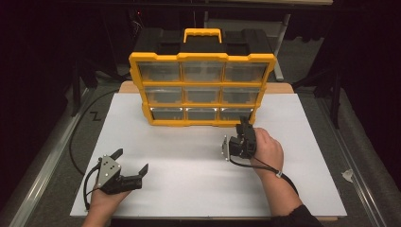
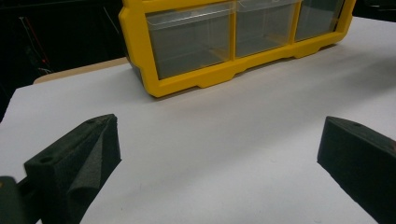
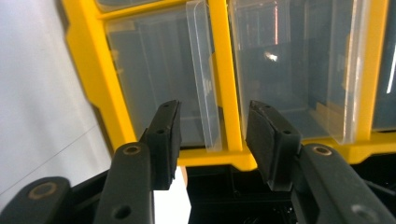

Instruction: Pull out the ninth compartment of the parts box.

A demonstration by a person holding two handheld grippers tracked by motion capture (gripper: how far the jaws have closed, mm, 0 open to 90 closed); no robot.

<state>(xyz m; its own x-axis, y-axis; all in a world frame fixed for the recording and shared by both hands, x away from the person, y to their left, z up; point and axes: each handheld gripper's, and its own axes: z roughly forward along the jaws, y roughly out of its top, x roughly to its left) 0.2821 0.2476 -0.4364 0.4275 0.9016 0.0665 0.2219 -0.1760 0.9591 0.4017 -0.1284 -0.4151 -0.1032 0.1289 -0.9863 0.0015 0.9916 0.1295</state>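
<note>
A yellow drawer organiser (image 1: 202,90) stood at twelve o'clock on the white bench (image 1: 189,184); a black cable (image 1: 80,127) curved at nine o'clock.

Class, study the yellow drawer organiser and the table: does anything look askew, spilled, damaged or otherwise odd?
Nothing stands out. The organiser stands upright and square on the white board, its clear drawers all pushed in, with nothing spilled.

Dim room, black surroundings; light falls from above onto the white desk (image 1: 293,142). Soft shadows lie under the yellow drawer organizer (image 1: 202,90), whose clear drawer fronts catch small glints. Focus slightly soft.
</note>
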